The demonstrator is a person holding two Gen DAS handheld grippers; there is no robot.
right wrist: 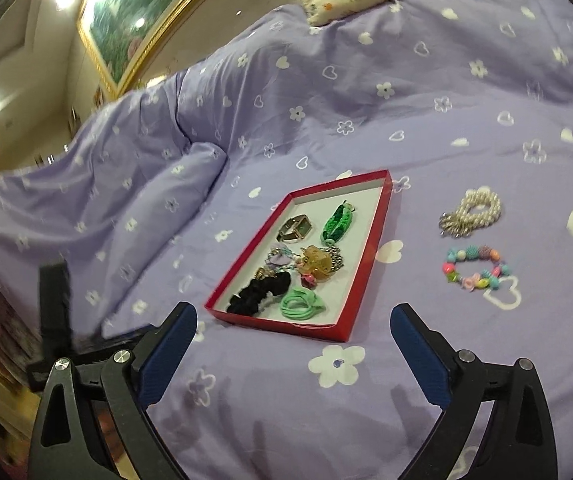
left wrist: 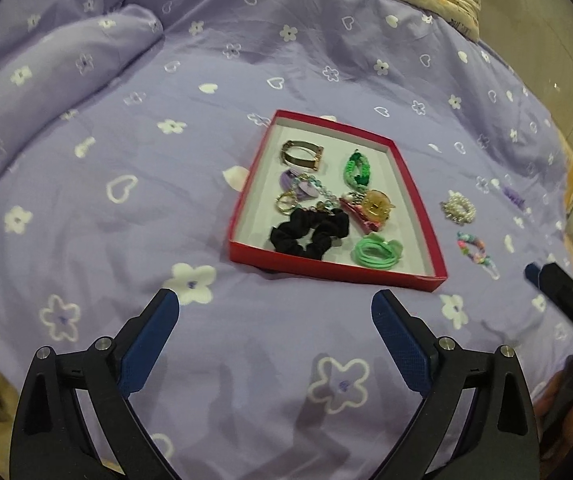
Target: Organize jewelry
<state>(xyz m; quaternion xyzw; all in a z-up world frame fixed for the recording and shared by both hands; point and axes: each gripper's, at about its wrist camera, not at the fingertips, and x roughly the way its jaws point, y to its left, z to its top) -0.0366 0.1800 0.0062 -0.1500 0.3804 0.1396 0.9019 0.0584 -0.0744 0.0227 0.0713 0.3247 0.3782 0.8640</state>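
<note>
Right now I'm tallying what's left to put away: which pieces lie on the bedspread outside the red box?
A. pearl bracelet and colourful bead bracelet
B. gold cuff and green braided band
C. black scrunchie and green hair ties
A: the pearl bracelet and colourful bead bracelet lie on the bedspread beside the red box, not in it.

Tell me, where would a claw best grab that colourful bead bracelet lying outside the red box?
Probably from above, across one side of the ring. The colourful bead bracelet lies flat on the bedspread, an open loop apart from the pearl bracelet, so one finger can drop inside, one outside. The right claw is open and empty.
</note>
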